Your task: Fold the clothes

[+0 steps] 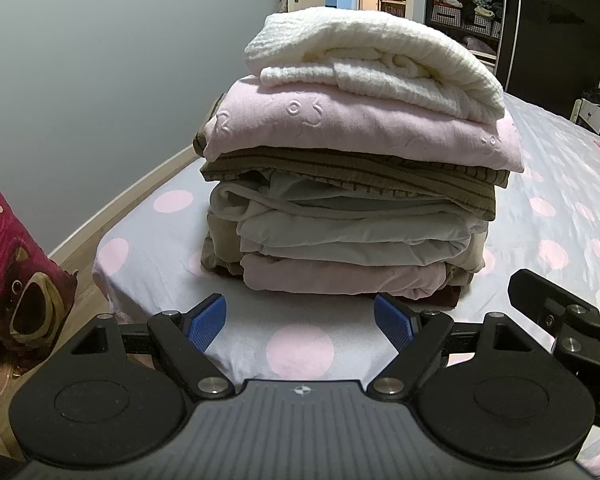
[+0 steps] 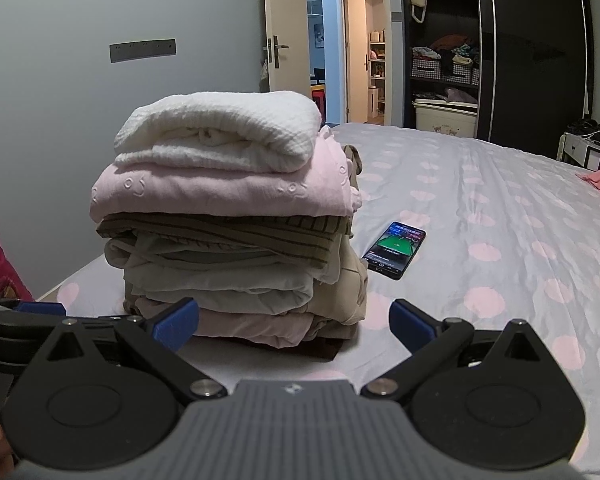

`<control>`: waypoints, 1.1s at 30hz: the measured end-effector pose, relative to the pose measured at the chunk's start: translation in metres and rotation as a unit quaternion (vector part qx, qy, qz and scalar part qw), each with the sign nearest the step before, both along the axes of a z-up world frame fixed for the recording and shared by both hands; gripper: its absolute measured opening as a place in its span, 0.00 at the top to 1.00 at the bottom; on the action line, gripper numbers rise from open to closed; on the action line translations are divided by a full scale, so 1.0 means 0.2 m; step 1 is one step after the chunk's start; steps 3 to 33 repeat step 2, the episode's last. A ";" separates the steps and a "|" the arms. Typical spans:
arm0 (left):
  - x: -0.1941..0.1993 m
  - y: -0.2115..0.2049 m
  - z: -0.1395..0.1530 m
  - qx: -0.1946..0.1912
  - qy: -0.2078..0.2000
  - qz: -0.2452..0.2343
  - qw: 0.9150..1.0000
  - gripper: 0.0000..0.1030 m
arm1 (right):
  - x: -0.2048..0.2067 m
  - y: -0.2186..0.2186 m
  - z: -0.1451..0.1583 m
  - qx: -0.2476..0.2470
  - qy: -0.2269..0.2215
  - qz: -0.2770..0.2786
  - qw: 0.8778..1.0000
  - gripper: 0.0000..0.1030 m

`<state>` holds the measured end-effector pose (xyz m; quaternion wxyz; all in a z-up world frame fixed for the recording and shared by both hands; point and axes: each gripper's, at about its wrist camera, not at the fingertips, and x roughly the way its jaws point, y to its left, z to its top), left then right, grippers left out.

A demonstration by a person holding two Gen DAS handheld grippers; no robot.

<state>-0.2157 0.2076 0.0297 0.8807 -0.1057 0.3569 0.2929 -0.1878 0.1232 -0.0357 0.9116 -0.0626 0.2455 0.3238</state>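
1. A stack (image 1: pixel 352 184) of folded clothes stands near the corner of a bed (image 1: pixel 560 184), on a pale sheet with pink dots.
2. On top lies a cream, waffle-textured knit (image 1: pixel 376 56), folded thick and rounded, its folded edges facing the cameras.
3. Under it is a pale pink piece (image 1: pixel 360 128) with raised, embossed shapes; it juts out past the knit on all visible sides.
4. Next comes a brown striped garment (image 1: pixel 352 176), flattened between the layers.
5. Below that sit several grey-white folds (image 1: pixel 352 228), with a cord-like hem looping along the upper one.
6. A beige piece (image 2: pixel 350 280) shows at the stack's sides, a dusty pink layer (image 1: pixel 340 276) lies low down, and a dark maroon edge (image 2: pixel 320 346) peeks out at the very bottom.
7. The stack leans a little, the upper layers overhanging the lower ones.
8. The left gripper (image 1: pixel 300 322) hovers just before the stack's foot, its blue fingers (image 1: pixel 206 322) wide apart and holding nothing.
9. The right gripper (image 2: pixel 294 324) is also spread wide and empty; its left finger (image 2: pixel 176 324) overlaps the stack's lower edge in view, though contact cannot be judged.
10. A phone (image 2: pixel 394 250) with a lit screen lies on the sheet just right of the stack.
11. A pink bag (image 1: pixel 16 272) with a bear print stands on the floor beside the bed.
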 end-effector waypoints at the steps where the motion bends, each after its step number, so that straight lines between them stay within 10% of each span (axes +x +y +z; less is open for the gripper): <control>1: 0.00 0.00 0.00 0.000 0.000 0.000 1.000 0.21 | 0.00 0.00 0.00 0.000 0.000 -0.001 1.000 0.01; 33: 0.00 0.00 0.00 0.000 0.000 0.000 1.000 0.21 | 0.00 0.00 0.00 -0.001 -0.001 -0.001 1.000 0.01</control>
